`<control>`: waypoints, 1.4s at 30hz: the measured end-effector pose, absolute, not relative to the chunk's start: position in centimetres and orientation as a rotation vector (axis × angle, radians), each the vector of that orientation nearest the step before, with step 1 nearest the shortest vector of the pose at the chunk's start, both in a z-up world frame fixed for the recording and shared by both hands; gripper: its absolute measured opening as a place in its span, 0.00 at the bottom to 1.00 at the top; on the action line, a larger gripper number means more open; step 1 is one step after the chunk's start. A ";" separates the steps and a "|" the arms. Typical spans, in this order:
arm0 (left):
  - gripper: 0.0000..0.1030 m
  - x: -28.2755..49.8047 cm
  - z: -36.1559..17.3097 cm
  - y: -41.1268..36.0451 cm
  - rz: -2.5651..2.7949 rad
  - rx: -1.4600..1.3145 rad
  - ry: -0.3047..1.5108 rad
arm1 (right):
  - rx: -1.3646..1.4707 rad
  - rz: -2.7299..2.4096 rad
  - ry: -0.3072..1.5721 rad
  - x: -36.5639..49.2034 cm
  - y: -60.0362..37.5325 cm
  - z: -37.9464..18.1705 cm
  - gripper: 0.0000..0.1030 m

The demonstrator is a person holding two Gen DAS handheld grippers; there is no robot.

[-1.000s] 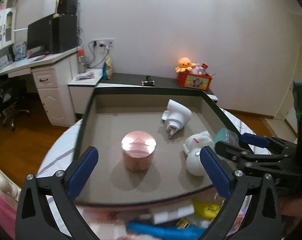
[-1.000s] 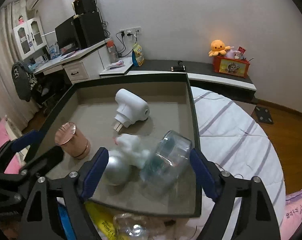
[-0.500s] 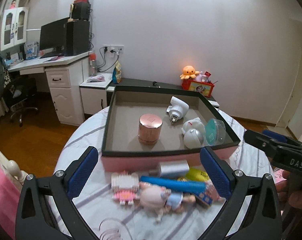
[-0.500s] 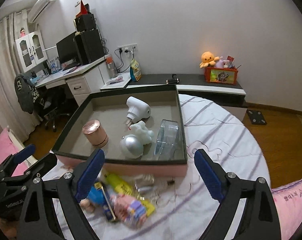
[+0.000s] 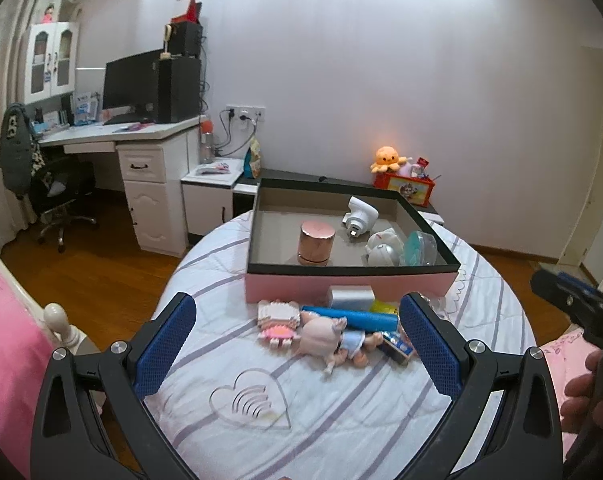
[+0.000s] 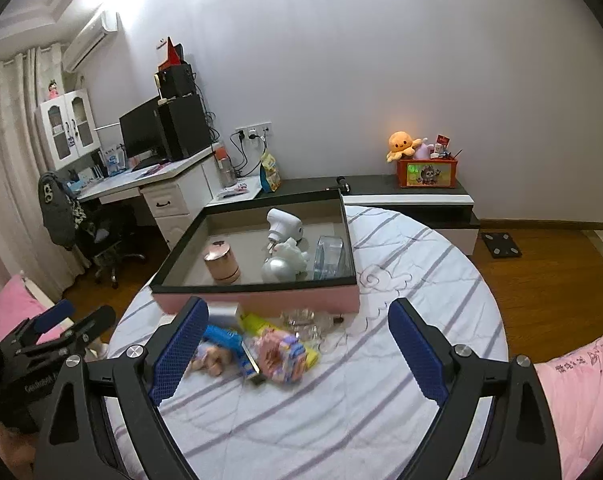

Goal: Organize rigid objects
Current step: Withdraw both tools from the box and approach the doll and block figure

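Seen from the left wrist, the left tool [image 5: 297,338] stands released, its two blue, dimpled rubber pads on matte black arms set wide with nothing between them. It hangs over a round bed [image 5: 381,420] spread with a white quilted cover crossed by grey-lilac stripes and stitched with a heart outline.

Beyond the pads lies a loose heap on the cover: a blocky pink-and-white brick figure [image 5: 278,320], a soft-looking round-headed doll [image 5: 333,342] lying on its side, a smooth blue cylinder [image 5: 351,318], a small white rectangular block [image 5: 350,297] touching the box front, and something yellow behind, too hidden to name.

Behind the heap sits a shallow square box [image 5: 341,286] with pink outer walls, a black rim and a dull grey-brown lining. Inside, from left to right: a glossy rose-gold cylindrical jar [image 5: 316,242] standing upright, a white plastic plug-like device [image 5: 360,219] lying on its side, a white figurine [image 5: 385,238] against a silvery ball [image 5: 381,255], and a clear teal-tinted container [image 5: 419,248] tipped near the right wall.

At the far right the right tool [image 6: 293,352] is likewise released and empty; its jaws have just been widening. A person's fingers [image 5: 581,396] wrap its black handle
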State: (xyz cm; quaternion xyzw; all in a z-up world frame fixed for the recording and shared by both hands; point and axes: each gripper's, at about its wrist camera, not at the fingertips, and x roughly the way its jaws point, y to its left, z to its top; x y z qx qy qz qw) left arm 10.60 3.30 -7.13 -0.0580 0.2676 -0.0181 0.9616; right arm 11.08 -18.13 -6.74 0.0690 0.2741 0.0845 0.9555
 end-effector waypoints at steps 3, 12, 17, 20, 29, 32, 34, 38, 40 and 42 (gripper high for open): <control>1.00 8.9 -7.2 3.6 -0.032 -0.127 0.539 | 0.147 0.170 0.568 9.6 -18.3 -7.4 0.90; 1.00 7.0 -8.1 3.4 -0.033 -0.119 0.560 | 0.136 0.168 0.595 7.9 -18.2 -8.9 0.90; 1.00 7.2 -8.7 3.3 -0.040 -0.127 0.573 | 0.131 0.175 0.601 8.1 -18.0 -9.1 0.90; 1.00 7.3 -8.9 3.1 -0.043 -0.128 0.578 | 0.128 0.176 0.608 8.2 -18.0 -9.3 0.90; 1.00 8.6 -10.7 2.6 -0.052 -0.124 0.628 | 0.125 0.168 0.657 9.6 -18.1 -11.0 0.90; 1.00 9.6 -11.8 2.2 -0.058 -0.123 0.658 | 0.131 0.170 0.692 10.8 -18.1 -12.4 0.90; 1.00 10.3 -12.5 2.0 -0.062 -0.124 0.673 | 0.126 0.174 0.707 11.6 -17.9 -13.2 0.90; 1.00 12.0 -13.6 1.5 -0.071 -0.126 0.703 | 0.118 0.195 0.740 13.3 -17.4 -14.3 0.90; 1.00 12.9 -14.1 1.1 -0.074 -0.122 0.716 | 0.119 0.199 0.758 14.4 -17.2 -15.0 0.90; 1.00 13.8 -14.6 0.7 -0.076 -0.118 0.731 | 0.120 0.201 0.771 15.3 -17.1 -15.6 0.90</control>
